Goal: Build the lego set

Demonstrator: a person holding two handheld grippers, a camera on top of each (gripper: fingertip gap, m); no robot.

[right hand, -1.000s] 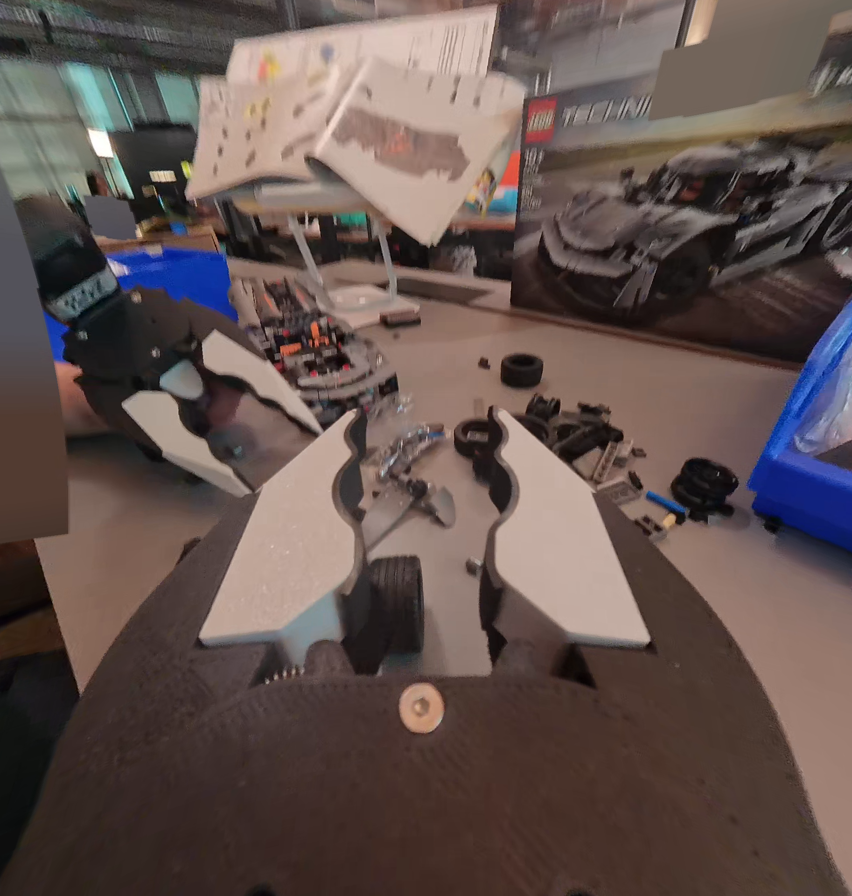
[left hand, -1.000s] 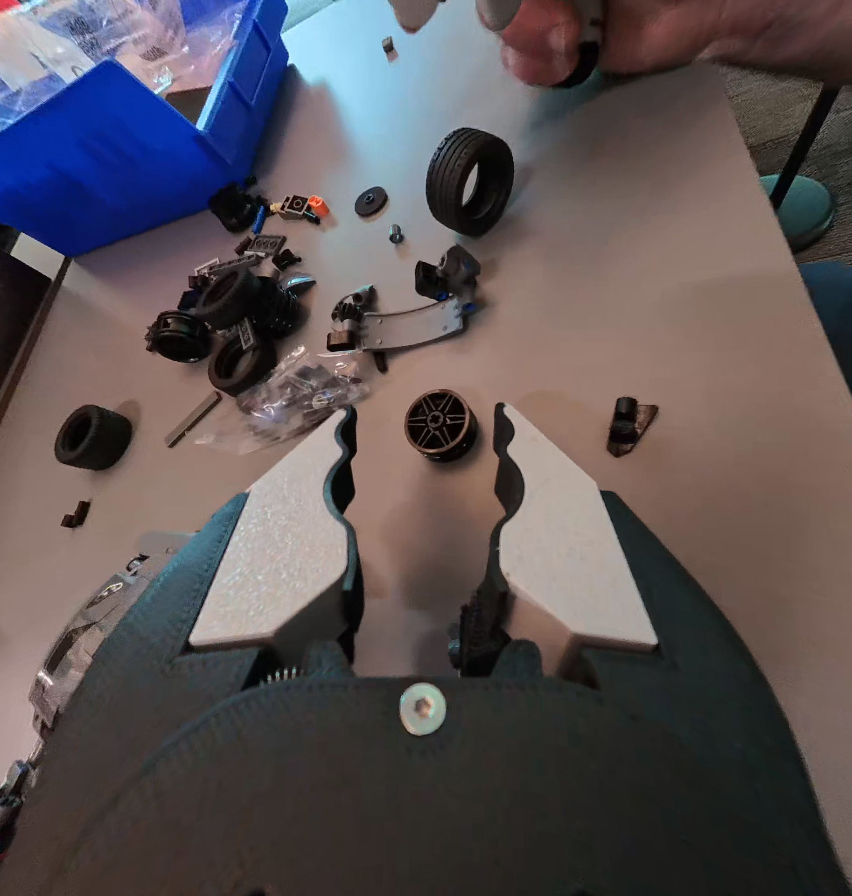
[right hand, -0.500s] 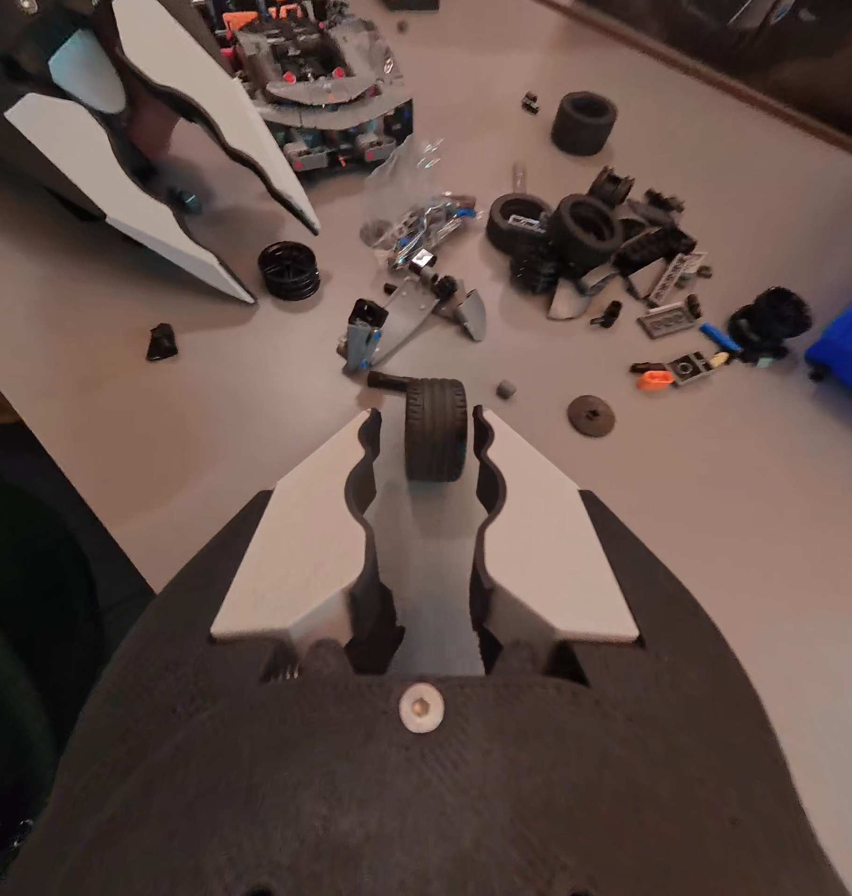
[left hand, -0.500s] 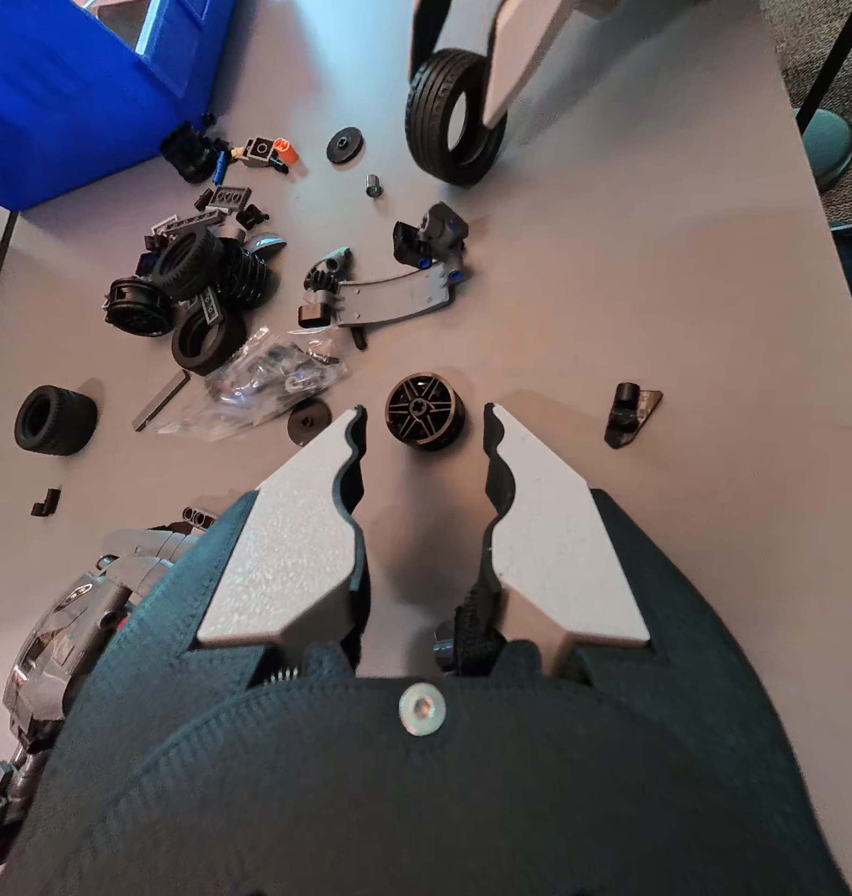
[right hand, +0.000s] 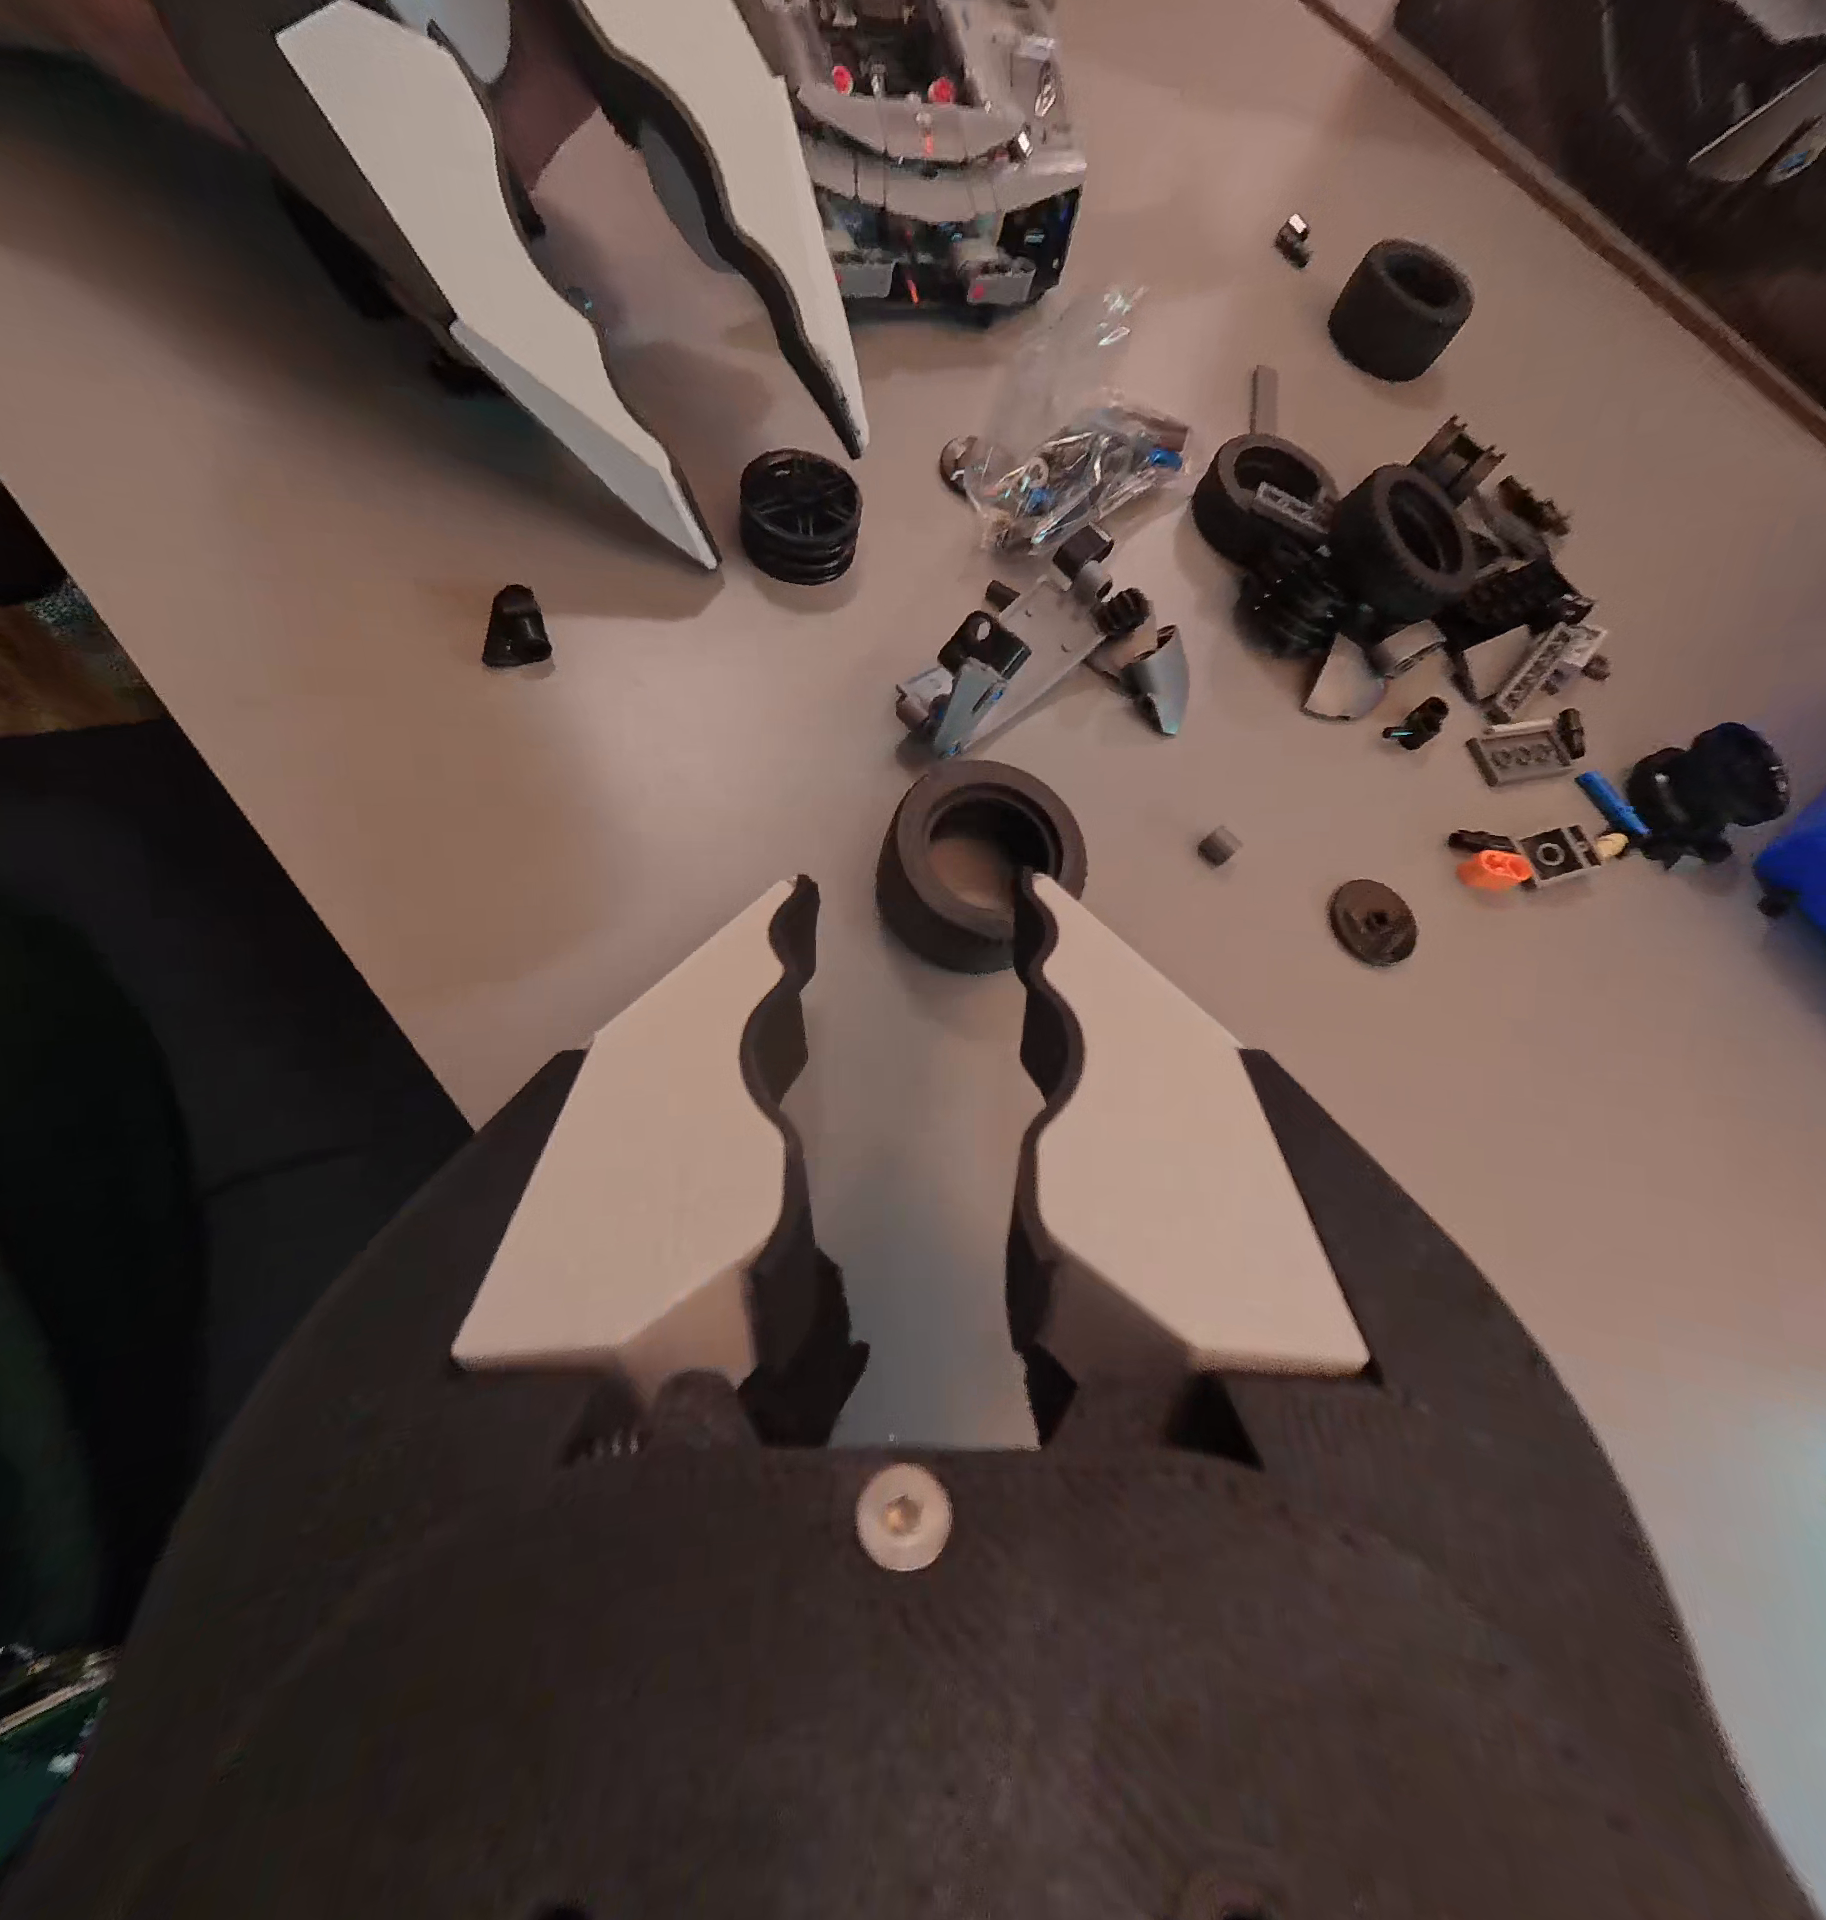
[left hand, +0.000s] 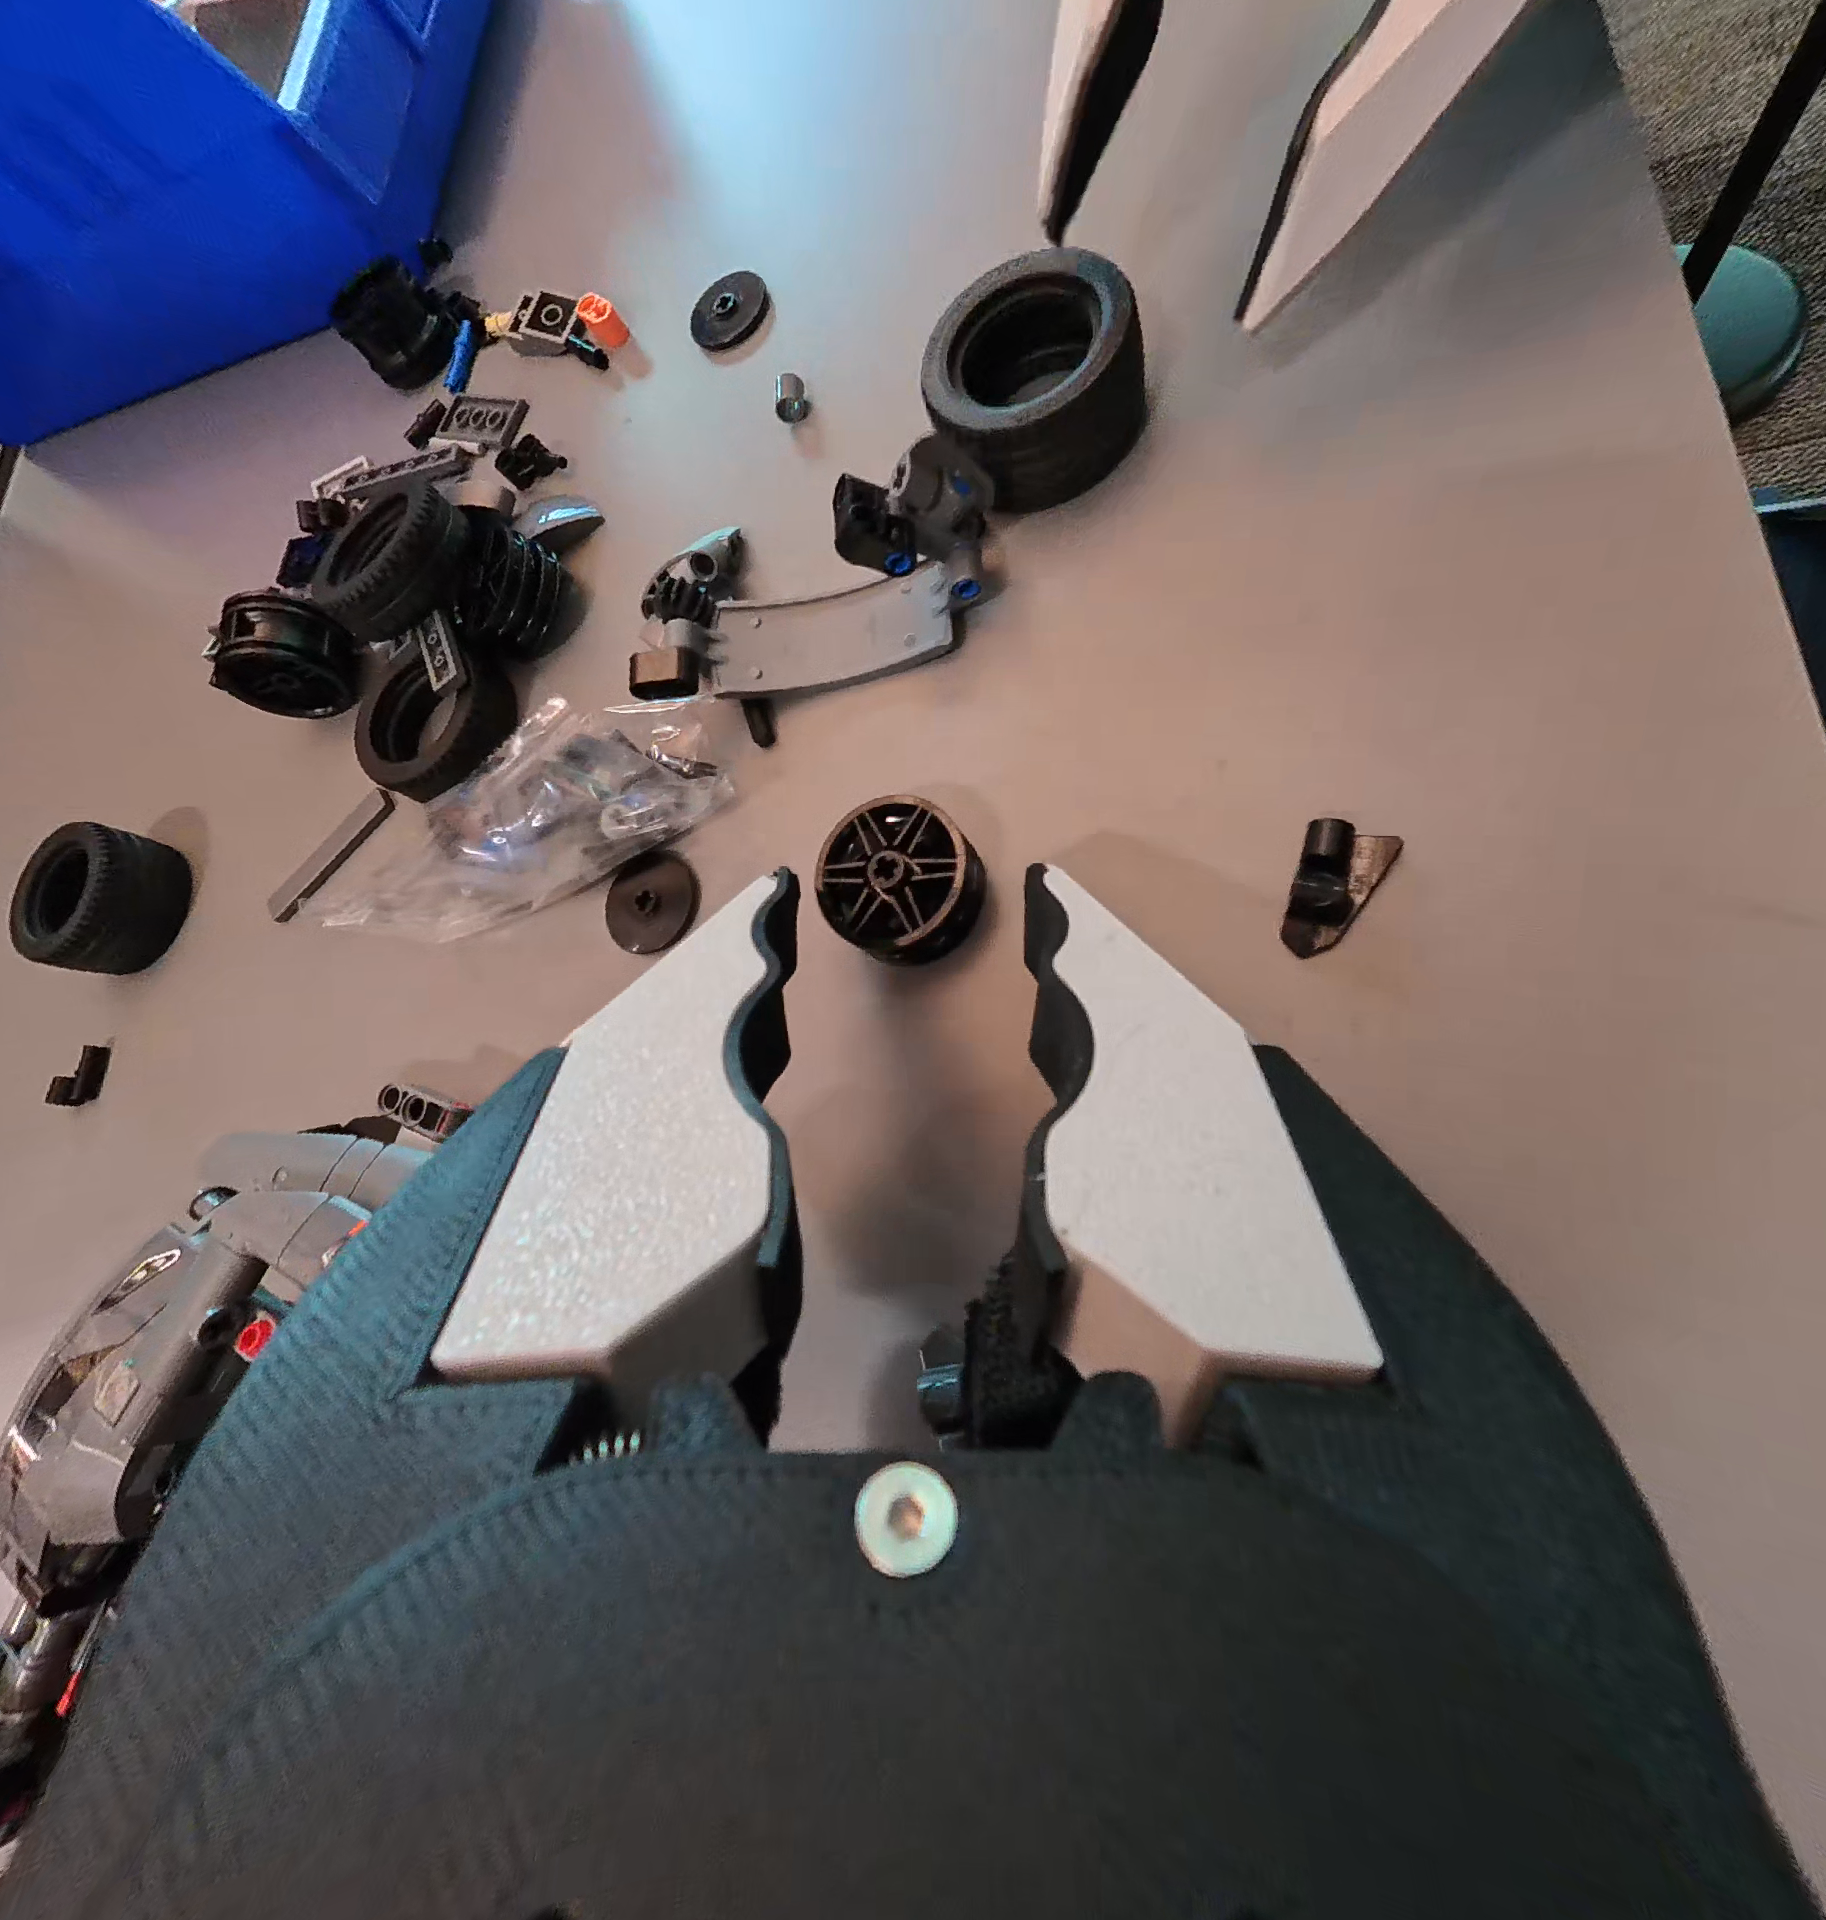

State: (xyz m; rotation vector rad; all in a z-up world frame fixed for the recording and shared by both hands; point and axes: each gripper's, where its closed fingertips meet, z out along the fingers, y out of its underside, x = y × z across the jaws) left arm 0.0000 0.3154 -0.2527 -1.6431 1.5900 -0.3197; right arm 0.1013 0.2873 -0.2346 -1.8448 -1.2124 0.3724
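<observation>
Two grippers are hovering over the desk (left hand: 1408,644), both spread and gripping nothing. I am keeping the left gripper (left hand: 904,883) right at a black spoked rim (left hand: 898,878), which sits just beyond its tips. I am bringing the right gripper (right hand: 914,883) against a loose tyre (right hand: 976,862) lying flat, one tip over its opening. I judge the car body (right hand: 940,156) is largely built, while wheels are unmounted: several tyres, rims, a grey curved panel assembly (left hand: 826,634) and a parts bag (left hand: 566,821) are waiting.
</observation>
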